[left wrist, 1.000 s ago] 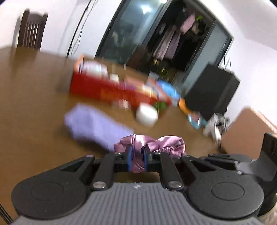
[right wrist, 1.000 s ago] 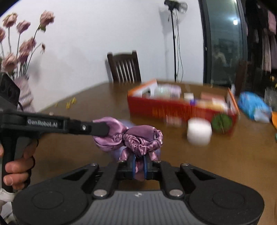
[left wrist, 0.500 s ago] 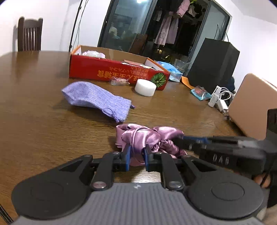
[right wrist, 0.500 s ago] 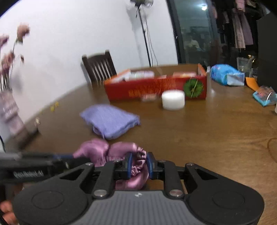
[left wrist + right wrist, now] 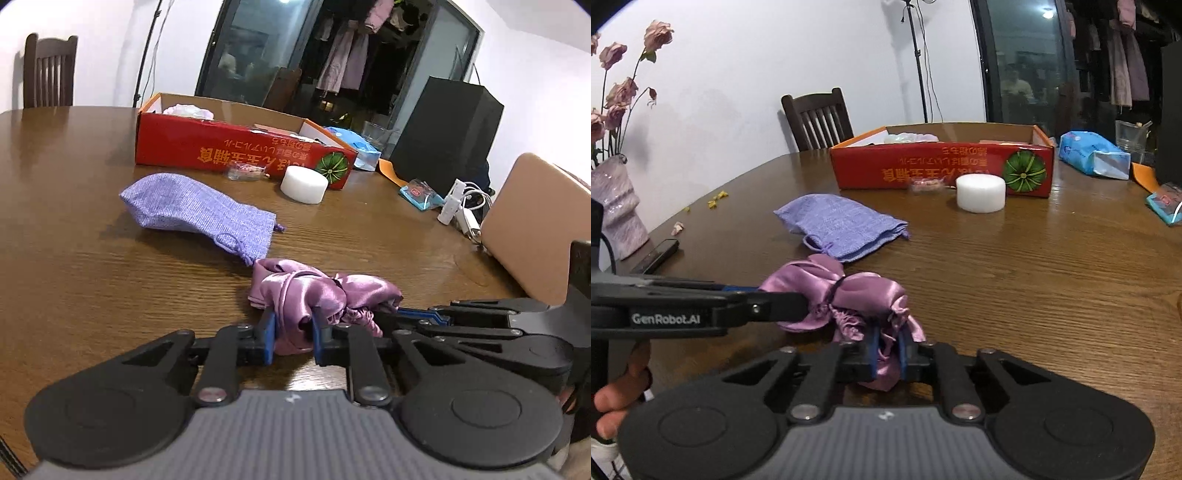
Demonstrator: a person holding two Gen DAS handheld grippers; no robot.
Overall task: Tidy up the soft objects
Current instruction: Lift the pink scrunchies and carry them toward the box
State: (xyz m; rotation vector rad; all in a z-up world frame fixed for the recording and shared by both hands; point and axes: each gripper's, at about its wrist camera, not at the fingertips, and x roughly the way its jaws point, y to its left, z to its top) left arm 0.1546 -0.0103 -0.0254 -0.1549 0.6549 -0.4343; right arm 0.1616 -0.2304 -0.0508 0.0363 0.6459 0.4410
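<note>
A purple satin scrunchie with a bow (image 5: 325, 291) (image 5: 864, 291) sits low over the wooden table (image 5: 74, 288), gripped from two sides. My left gripper (image 5: 293, 325) is shut on one fold of it; in the right wrist view it reaches in from the left (image 5: 801, 306). My right gripper (image 5: 886, 343) has its jaws closing tight on another fold, and its tip (image 5: 402, 314) comes in from the right. A lilac knitted pouch (image 5: 192, 210) (image 5: 838, 225) lies flat just beyond.
A red open carton (image 5: 240, 147) (image 5: 942, 166) stands farther back, a white round block (image 5: 303, 184) before it. A vase of flowers (image 5: 613, 206) and a dark handset (image 5: 657, 254) are at the left edge. Chargers (image 5: 461, 210) and a blue pack (image 5: 1093, 155) lie at right.
Both grippers have sunk with the scrunchie, which hung in the air in front of the carton and now sits close to the table. Both grips are kept.
</note>
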